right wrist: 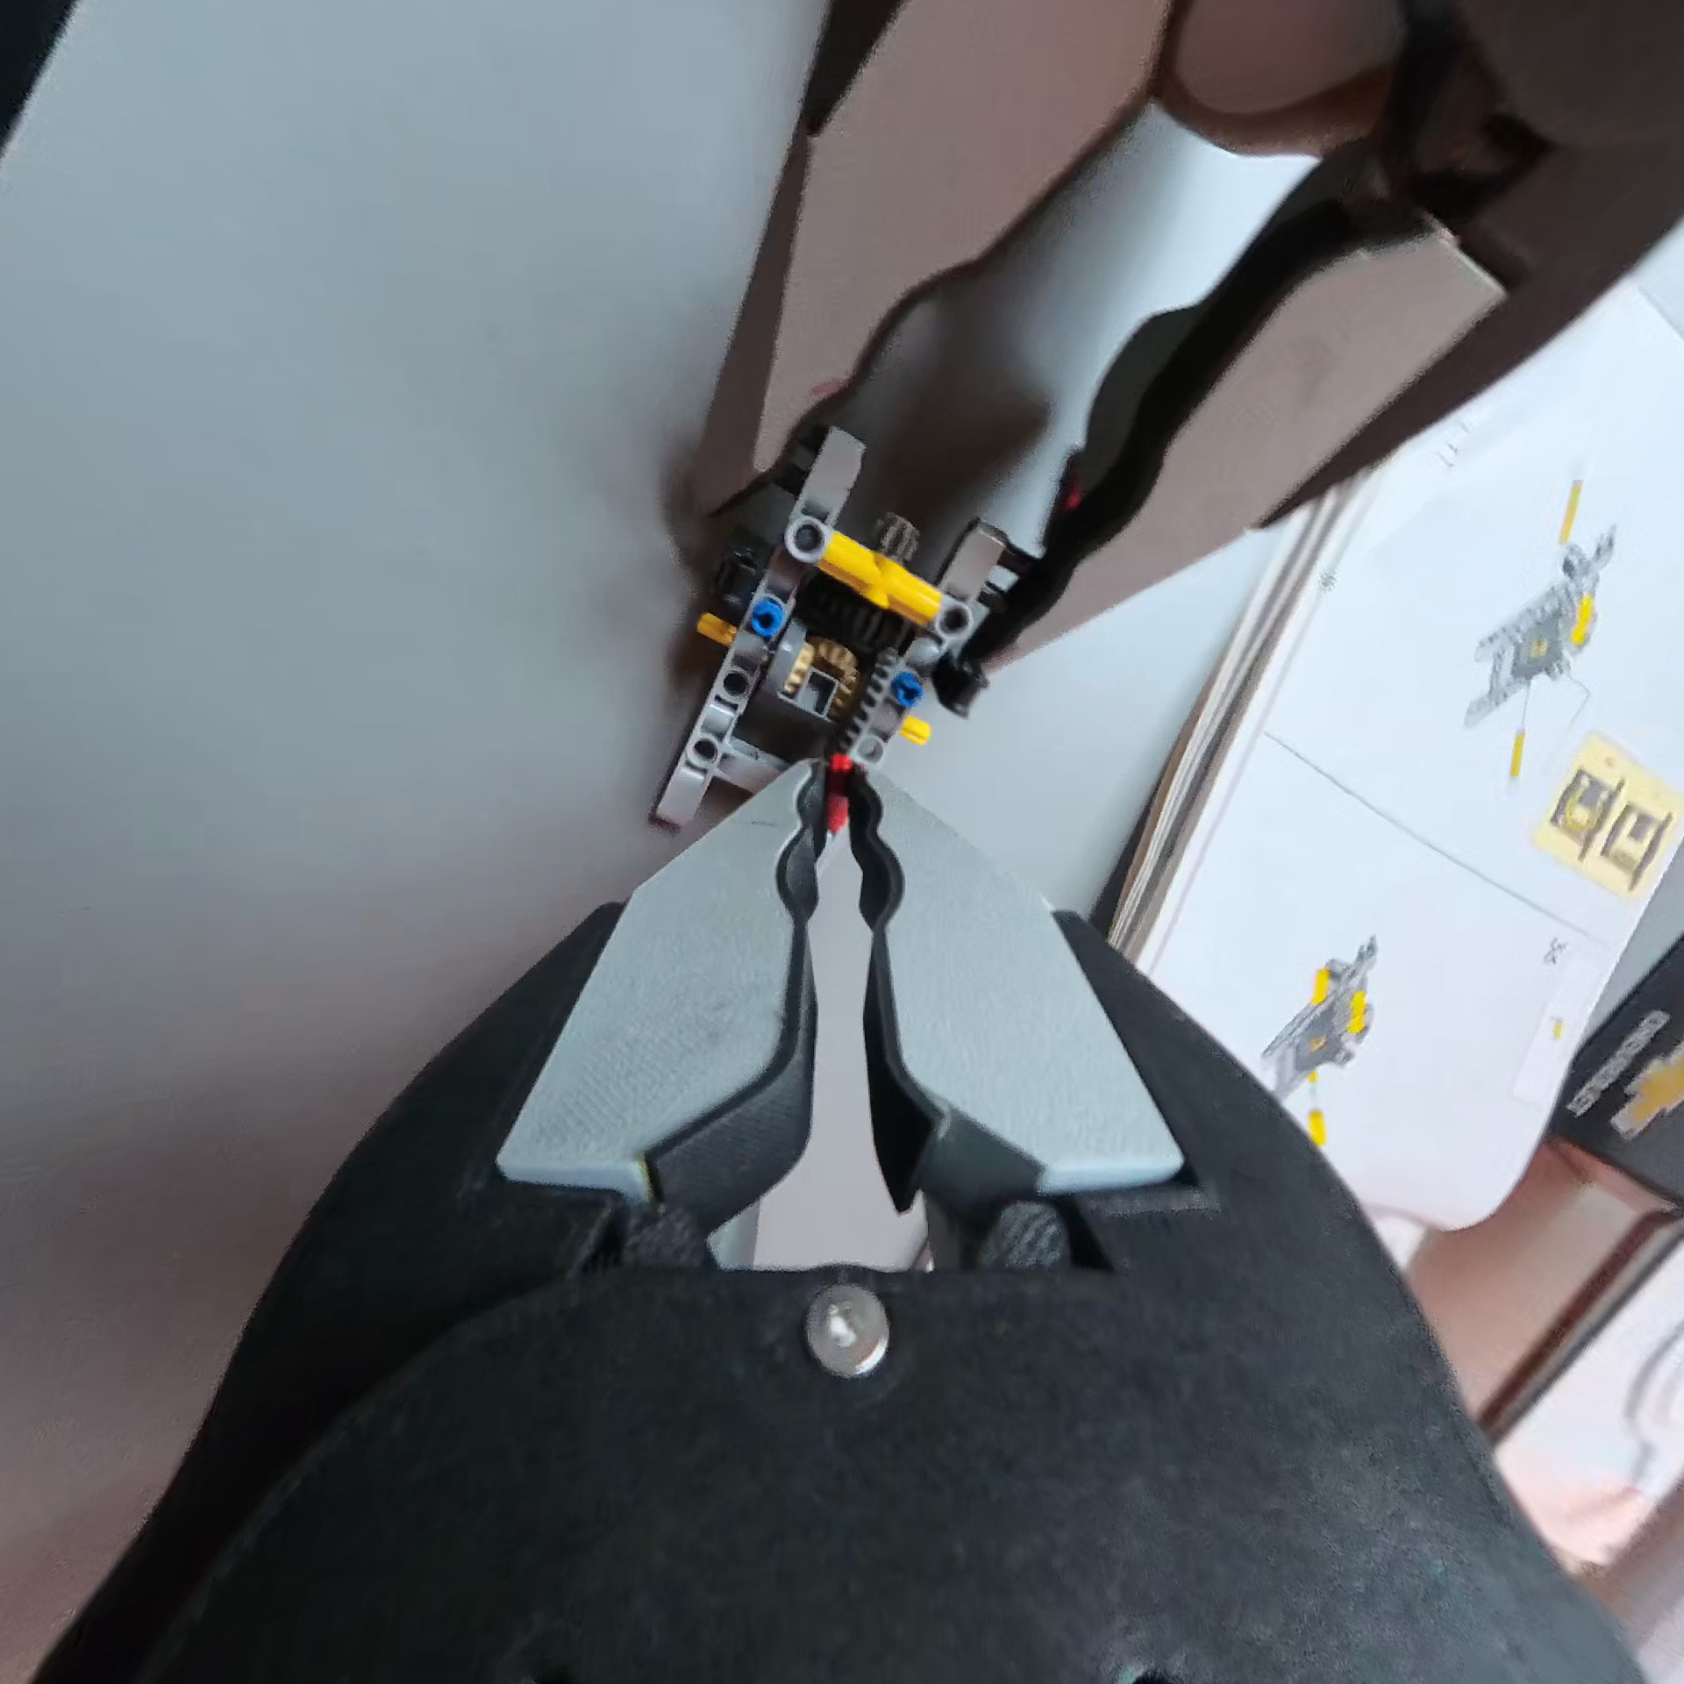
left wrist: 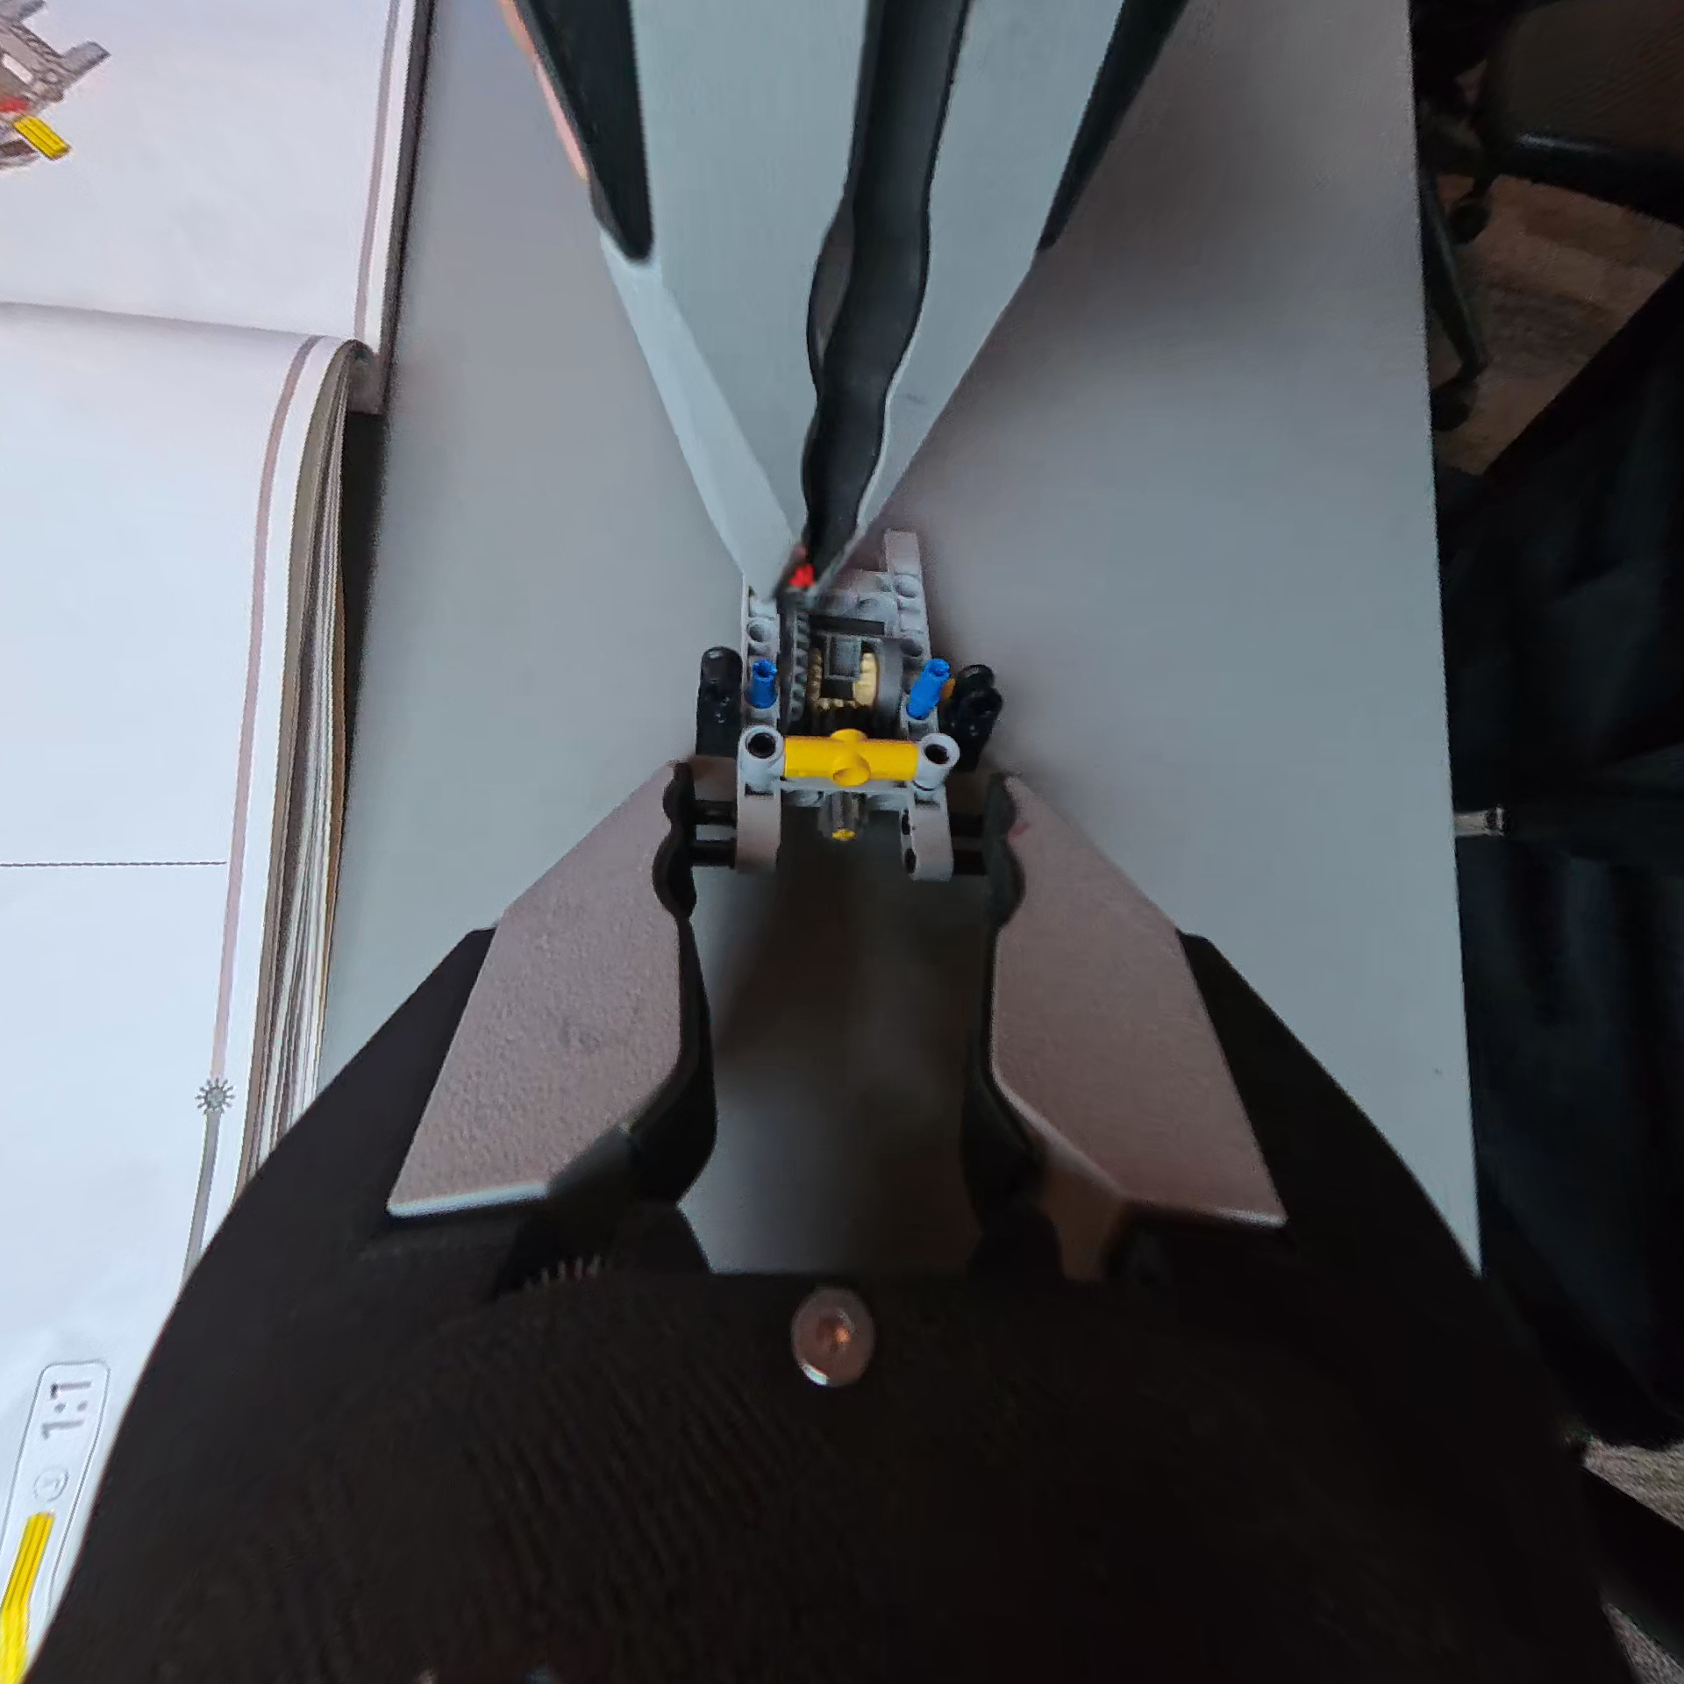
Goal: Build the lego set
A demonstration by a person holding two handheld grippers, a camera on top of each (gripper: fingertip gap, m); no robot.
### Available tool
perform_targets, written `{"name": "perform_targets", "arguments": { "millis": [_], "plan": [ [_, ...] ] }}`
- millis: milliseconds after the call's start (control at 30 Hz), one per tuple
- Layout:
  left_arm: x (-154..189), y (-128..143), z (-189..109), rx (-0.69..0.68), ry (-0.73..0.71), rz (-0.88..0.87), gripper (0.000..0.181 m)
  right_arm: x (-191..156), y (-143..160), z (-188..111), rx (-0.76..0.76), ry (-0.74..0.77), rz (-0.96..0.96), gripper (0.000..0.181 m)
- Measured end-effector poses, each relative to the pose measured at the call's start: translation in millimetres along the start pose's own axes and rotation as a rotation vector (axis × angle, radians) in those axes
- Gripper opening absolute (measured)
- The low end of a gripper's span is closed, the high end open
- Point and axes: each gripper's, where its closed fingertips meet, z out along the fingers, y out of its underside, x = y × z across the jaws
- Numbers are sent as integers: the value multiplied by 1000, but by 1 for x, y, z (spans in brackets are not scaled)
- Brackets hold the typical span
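Grey beams, a yellow crossbar, blue pins and a tan gear in the middle: that's the lego frame [left wrist: 847, 729], sitting on the pale bench [left wrist: 1185, 638] with the instruction book [left wrist: 137, 729] open just beside it. The left gripper [left wrist: 834, 829] has its fingers [left wrist: 674, 838] spread to the frame's width and clamped on the black bits sticking out at each side of the near end, so it's basically acting as a vice. The right gripper [right wrist: 836, 806] comes in from the opposite end with its fingers nearly closed, pinching a small red pin [right wrist: 838, 793] right at the tips, and the pin's nose is touching the frame's end, next to the black toothed wheel. I'd say the step in hand is seating that pin in a hole, though I can't tell which hole exactly. Handling-wise, my guess: the frame is light, hard plastic, stiff along the beams, but the joints are only friction fits, so a crooked shove could pop a beam loose or skid the whole thing across the smooth bench. Holding it by the outer side pieces, like now, seems right, well clear of the gears. The red pin is tiny and slick, easy to flick out of the tips if it goes in at an angle.
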Motion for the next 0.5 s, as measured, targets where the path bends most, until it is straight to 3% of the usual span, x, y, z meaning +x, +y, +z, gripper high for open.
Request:
{"name": "perform_targets", "arguments": {
  "millis": [200,333,500],
  "plan": [
    [0,0,-2,14,16,-16,62,3,14,-7,240,37,288,2],
    [-1,-2,0,26,11,-22,62,4,-3,-20,458,57,401,1],
    [-1,-2,1,34,7,-12,62,5,1,-11,513,85,469,1]
  ]
}}
